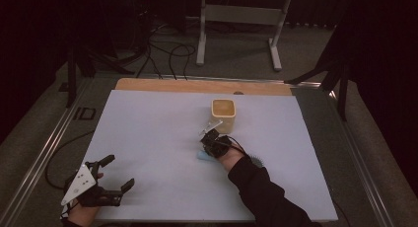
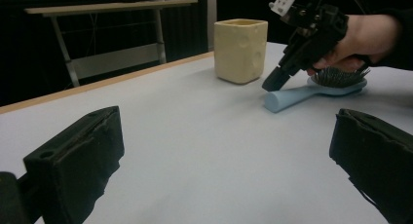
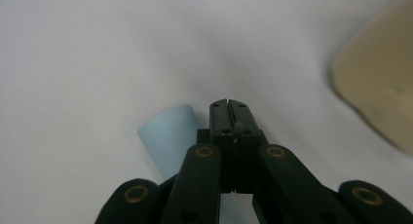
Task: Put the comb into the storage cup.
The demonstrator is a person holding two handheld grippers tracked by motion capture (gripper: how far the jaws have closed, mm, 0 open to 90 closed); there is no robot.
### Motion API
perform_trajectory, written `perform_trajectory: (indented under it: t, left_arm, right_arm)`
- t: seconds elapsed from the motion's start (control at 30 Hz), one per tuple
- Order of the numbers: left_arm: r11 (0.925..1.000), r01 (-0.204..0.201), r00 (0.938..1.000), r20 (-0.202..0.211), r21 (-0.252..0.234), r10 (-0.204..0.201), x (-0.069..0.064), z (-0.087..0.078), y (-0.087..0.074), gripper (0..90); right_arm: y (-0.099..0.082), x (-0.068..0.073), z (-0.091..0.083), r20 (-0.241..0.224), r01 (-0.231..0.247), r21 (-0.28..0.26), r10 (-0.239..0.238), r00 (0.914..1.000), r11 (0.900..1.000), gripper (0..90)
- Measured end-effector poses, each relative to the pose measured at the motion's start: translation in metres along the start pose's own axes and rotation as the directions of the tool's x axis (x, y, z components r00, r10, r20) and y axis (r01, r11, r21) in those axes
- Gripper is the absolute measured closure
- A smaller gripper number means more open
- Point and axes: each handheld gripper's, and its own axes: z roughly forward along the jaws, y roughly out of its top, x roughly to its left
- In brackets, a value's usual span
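Note:
A light blue hairbrush (image 2: 311,91) lies flat on the white table top, bristles up, its handle (image 1: 202,156) pointing left. My right gripper (image 2: 272,83) is shut with nothing between its jaws; its tip sits down at the far side of the handle's end. In the right gripper view the closed right gripper (image 3: 229,107) shows with the blue handle (image 3: 168,134) just to its left. A cream square cup (image 1: 224,114) stands upright right behind the brush. My left gripper (image 1: 117,173) rests open and empty near the front left corner.
The white sheet (image 1: 148,138) covers a wooden table whose back edge (image 1: 197,85) stays bare. A metal stand (image 1: 236,19) and cables lie on the floor beyond. Bare white surface stretches between my two grippers.

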Motion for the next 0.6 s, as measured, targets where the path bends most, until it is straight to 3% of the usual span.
perform_trajectory:
  t: [0.43,0.6]
  left_arm:
    - [1.0,-0.003,1.0,0.0,0.003,0.003,0.0,0.0,0.0,0.0]
    - [1.0,-0.003,1.0,0.001,0.006,0.003,0.0,0.001,0.0,0.0]
  right_arm:
    - [-0.03,0.03,-0.016,-0.103,0.042,-0.011,-0.043,0.9937,0.9991,90.0]
    - [-0.04,0.038,-0.025,-0.119,0.041,-0.025,-0.044,0.9919,0.9988,90.0]
